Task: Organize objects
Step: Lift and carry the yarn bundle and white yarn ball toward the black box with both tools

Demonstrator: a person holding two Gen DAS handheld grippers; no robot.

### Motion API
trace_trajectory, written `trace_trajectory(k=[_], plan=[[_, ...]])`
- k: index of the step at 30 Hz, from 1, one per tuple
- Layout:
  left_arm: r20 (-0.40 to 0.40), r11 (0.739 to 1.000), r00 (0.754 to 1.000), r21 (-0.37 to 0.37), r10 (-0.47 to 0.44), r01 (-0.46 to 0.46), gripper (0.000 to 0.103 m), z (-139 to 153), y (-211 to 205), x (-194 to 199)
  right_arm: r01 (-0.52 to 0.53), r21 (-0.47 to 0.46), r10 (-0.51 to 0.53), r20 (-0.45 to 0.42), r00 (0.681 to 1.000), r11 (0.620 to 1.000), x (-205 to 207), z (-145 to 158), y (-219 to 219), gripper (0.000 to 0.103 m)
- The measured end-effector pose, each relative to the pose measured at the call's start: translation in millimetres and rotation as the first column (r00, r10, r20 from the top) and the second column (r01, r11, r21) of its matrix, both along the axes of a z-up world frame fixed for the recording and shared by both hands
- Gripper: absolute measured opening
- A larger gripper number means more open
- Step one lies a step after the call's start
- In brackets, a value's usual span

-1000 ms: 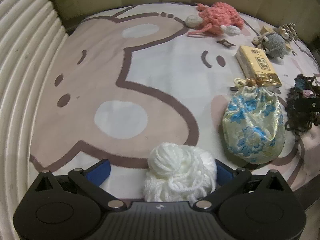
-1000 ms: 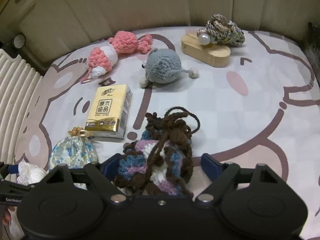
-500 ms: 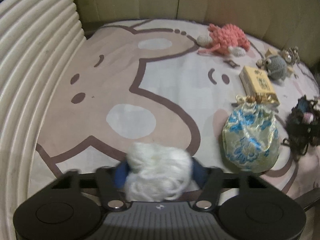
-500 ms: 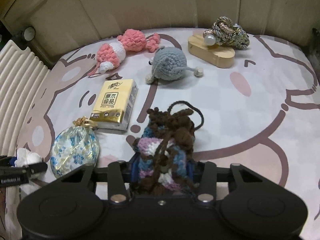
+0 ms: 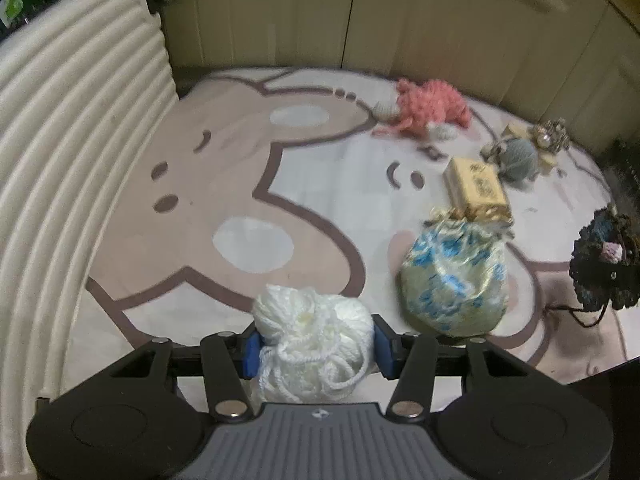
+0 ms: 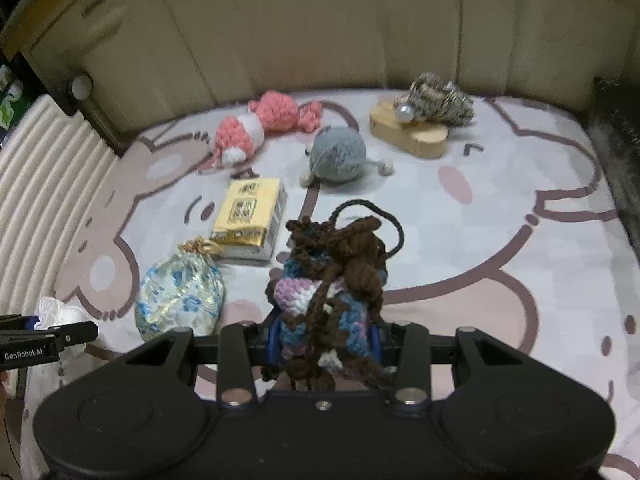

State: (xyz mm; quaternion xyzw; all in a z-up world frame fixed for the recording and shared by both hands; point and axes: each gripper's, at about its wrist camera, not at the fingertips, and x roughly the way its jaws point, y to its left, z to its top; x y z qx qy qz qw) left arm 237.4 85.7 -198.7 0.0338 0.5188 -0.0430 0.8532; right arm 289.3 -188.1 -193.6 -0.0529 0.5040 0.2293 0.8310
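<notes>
While the left gripper (image 5: 314,344), jaws just closed, clamps the white pouch (image 5: 312,330) and the right gripper (image 6: 324,342) the brown pouch (image 6: 332,280) above the sheet (image 6: 500,216), five items lie unsorted.

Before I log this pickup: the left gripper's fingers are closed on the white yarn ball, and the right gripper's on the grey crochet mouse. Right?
Not quite. The left gripper does hold the white yarn ball, but the right gripper is closed on the brown-and-blue crochet pouch. The right wrist view shows the grey crochet mouse lying untouched on the bedspread.
</notes>
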Motion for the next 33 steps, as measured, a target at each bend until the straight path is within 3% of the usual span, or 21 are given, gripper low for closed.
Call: trace_trajectory(k=[19,25,33], plan=[[0.193,0.995,0.976,0.032,-0.102,0.098,0.054,125.6,-49.6,-59.4,0.018,0.122,-0.039,0.175,0.984,0.992,-63.6,119.3,-32.9,0.041],[0.233,0.991,0.964,0.029,-0.13,0.127,0.054,150.1,-66.3,-79.6,0.011,0.147,-0.043,0.22,0.975,0.989,-88.8,153.5,-41.6,0.041],[0.25,0.987,0.956,0.002,-0.155,0.159,0.054,162.8,-84.6,-95.9,0.007,0.152,-0.043,0.236,0.971,0.988,-108.4,168.5,-43.0,0.042]])
